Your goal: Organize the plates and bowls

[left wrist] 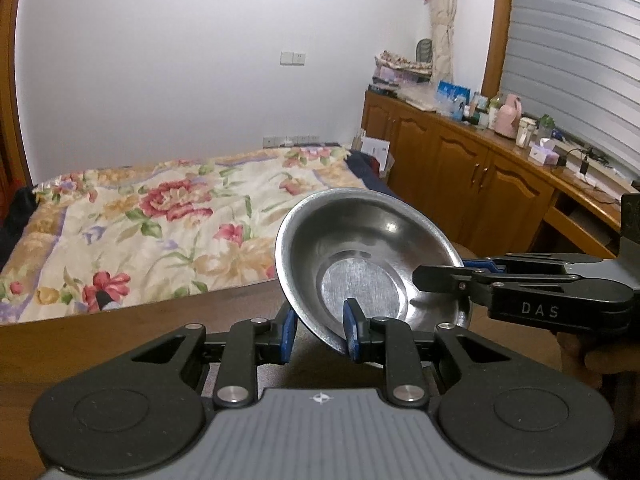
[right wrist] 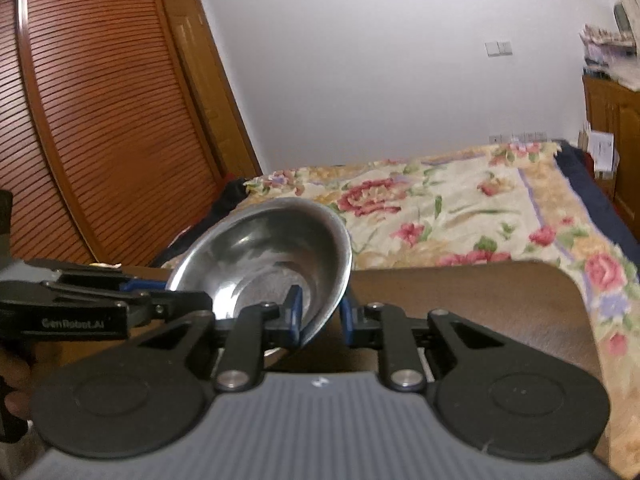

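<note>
A shiny steel bowl [left wrist: 360,248] [right wrist: 256,248] hangs tilted above the brown table [left wrist: 120,340], held at two places on its rim. My left gripper [left wrist: 320,334] is shut on the near rim, one blue pad inside the bowl and one outside. My right gripper [left wrist: 444,272] comes in from the right and clamps the right rim. In the right wrist view the right gripper [right wrist: 320,314] pinches the rim the same way, its jaws still drawing in, and the left gripper [right wrist: 172,294] reaches in from the left. A second metal edge [left wrist: 466,312] shows under the bowl; I cannot tell what it is.
Behind the table lies a bed with a floral quilt [left wrist: 160,220] [right wrist: 440,208]. A wooden cabinet [left wrist: 460,168] crowded with bottles and boxes runs along the right wall. A slatted wooden wardrobe [right wrist: 100,120] stands at the left. A hand [left wrist: 580,356] holds the right gripper.
</note>
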The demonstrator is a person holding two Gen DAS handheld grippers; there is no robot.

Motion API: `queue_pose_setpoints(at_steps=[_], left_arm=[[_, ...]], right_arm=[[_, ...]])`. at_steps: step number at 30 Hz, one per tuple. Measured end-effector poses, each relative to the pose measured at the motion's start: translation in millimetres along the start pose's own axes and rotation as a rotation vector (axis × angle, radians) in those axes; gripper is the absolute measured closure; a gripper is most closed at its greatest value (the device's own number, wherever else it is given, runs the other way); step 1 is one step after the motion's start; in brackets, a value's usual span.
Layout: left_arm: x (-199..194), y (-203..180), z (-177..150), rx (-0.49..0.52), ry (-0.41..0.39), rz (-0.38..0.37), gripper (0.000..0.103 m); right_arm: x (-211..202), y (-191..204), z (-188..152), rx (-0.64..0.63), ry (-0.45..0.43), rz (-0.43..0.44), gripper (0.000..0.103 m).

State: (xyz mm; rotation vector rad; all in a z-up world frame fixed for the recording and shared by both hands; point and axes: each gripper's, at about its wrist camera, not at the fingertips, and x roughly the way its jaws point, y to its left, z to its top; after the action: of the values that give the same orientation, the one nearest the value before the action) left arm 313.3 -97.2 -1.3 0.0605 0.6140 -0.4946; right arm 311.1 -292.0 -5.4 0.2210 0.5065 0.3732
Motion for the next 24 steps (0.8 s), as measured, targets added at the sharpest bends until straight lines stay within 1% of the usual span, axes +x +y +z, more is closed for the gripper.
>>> queue_pose_setpoints(at_steps=[14,20,24], left_arm=[[-78,-23,9,0.039,-0.114,-0.039,0.076],[-110,-33,5,0.05,-0.15,-0.05,0.075],[-127,-38,-2,0.058,-0.163,-0.041,0.075]], right_arm=[[-54,34,24,-0.064,-0.067,-0.03,0.081],[-79,52,28,-0.099,-0.102,-0.049,0.081],[-91,60,29,-0.123,-0.115,-0.05,0.081]])
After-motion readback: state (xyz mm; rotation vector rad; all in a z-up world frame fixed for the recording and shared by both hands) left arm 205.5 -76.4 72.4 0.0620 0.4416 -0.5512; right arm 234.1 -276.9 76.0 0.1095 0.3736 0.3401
